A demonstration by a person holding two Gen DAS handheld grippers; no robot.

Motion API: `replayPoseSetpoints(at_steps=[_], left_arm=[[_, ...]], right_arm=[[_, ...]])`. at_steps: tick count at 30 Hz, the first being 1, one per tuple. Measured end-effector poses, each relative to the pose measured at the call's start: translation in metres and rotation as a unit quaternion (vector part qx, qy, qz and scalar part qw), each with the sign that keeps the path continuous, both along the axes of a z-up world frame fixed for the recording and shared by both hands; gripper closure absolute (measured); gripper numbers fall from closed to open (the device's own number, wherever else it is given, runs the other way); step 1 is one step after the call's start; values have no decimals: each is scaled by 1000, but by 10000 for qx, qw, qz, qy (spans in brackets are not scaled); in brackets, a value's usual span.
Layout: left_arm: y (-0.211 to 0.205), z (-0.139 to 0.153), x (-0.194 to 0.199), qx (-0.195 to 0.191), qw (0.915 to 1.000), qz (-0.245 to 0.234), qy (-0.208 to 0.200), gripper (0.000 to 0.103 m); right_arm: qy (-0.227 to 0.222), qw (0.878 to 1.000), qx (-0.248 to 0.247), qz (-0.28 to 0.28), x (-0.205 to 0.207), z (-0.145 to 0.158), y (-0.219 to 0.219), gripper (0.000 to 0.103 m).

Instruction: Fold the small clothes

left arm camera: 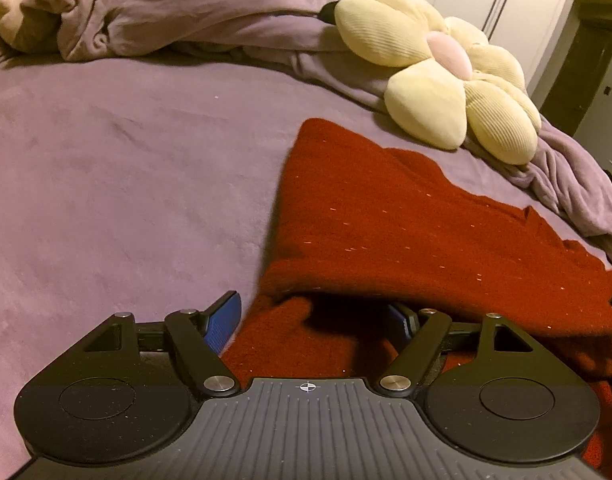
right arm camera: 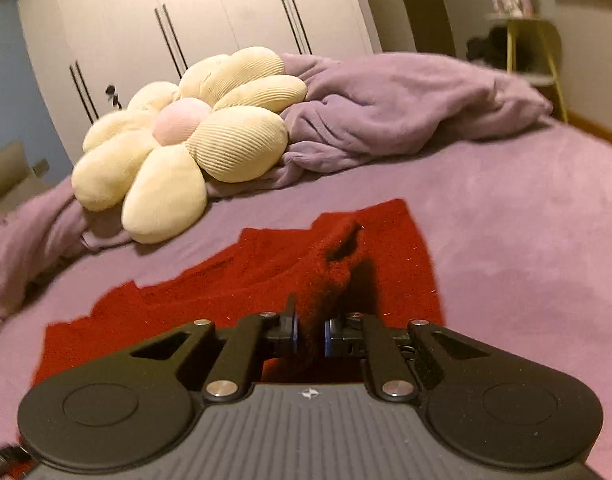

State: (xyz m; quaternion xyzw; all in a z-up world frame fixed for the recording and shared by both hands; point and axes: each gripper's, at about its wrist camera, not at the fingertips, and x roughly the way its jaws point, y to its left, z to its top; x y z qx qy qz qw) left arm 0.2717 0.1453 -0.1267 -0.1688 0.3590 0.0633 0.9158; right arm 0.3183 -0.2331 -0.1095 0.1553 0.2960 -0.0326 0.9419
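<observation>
A red knit garment [left arm camera: 385,216] lies on the purple bed cover, spread from the middle toward the right. My left gripper [left arm camera: 313,320] is open at its near edge; the left blue pad [left arm camera: 224,322] rests beside the cloth and the right pad [left arm camera: 399,318] sits under a raised fold. In the right wrist view the same red garment [right arm camera: 266,268] lies ahead. My right gripper [right arm camera: 310,334] is shut on a pinched-up ridge of the red cloth, lifted a little off the bed.
A cream flower-shaped cushion [left arm camera: 445,68] [right arm camera: 186,136] lies beyond the garment on a bunched purple blanket [left arm camera: 166,20] [right arm camera: 405,108]. A plush toy [left arm camera: 2,8] is at the far left. White wardrobe doors [right arm camera: 186,12] and a side table [right arm camera: 533,48] stand behind the bed.
</observation>
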Motion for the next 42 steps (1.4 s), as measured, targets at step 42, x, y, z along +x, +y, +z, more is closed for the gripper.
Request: replayPoseSetpoints(at_steps=[42], left_arm=[[-71,9,24,665,9886,-1348,-84,17]], right_arm=[[446,9946,904,251,-39,-30,-36,97]])
